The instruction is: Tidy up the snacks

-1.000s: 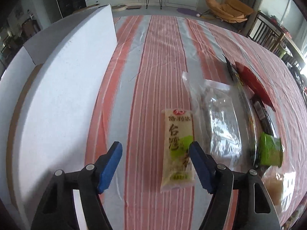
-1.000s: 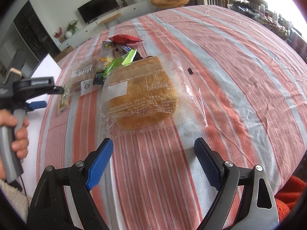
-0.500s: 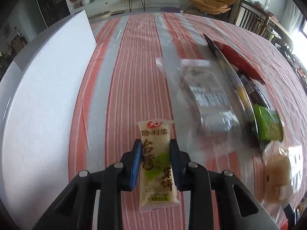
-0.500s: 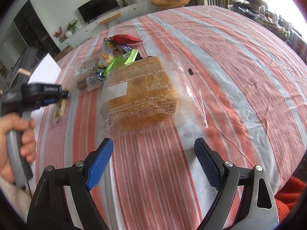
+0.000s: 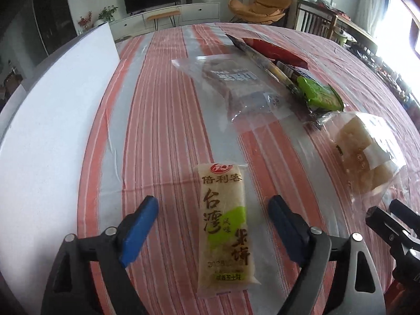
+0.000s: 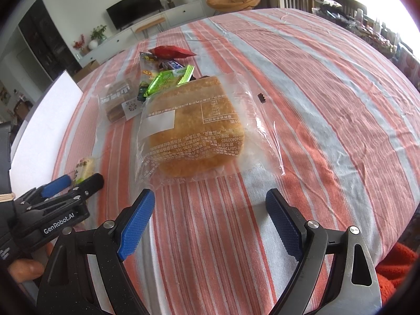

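Note:
A pale rice-cracker packet [image 5: 224,225] with green patch and Chinese print lies flat on the striped tablecloth between the fingers of my open left gripper [image 5: 214,216]; the jaws stand wide apart and do not touch it. It also shows small in the right wrist view [image 6: 84,168]. My right gripper [image 6: 210,215] is open and empty, just short of a bagged round bread [image 6: 194,128]. Behind lie a clear-bagged brown cake [image 5: 236,84], a green wafer packet [image 5: 319,94] and a red packet [image 5: 273,51].
A white board [image 5: 52,120] lies along the left side of the table. The bagged bread [image 5: 365,152] lies to the right of the left gripper. The table edge and an orange cloth [image 6: 396,262] are at the lower right.
My left gripper closed on the rice-cracker packet half a second ago, drew it nearer along the cloth, and has now opened wide and let it go. The right gripper has not moved.

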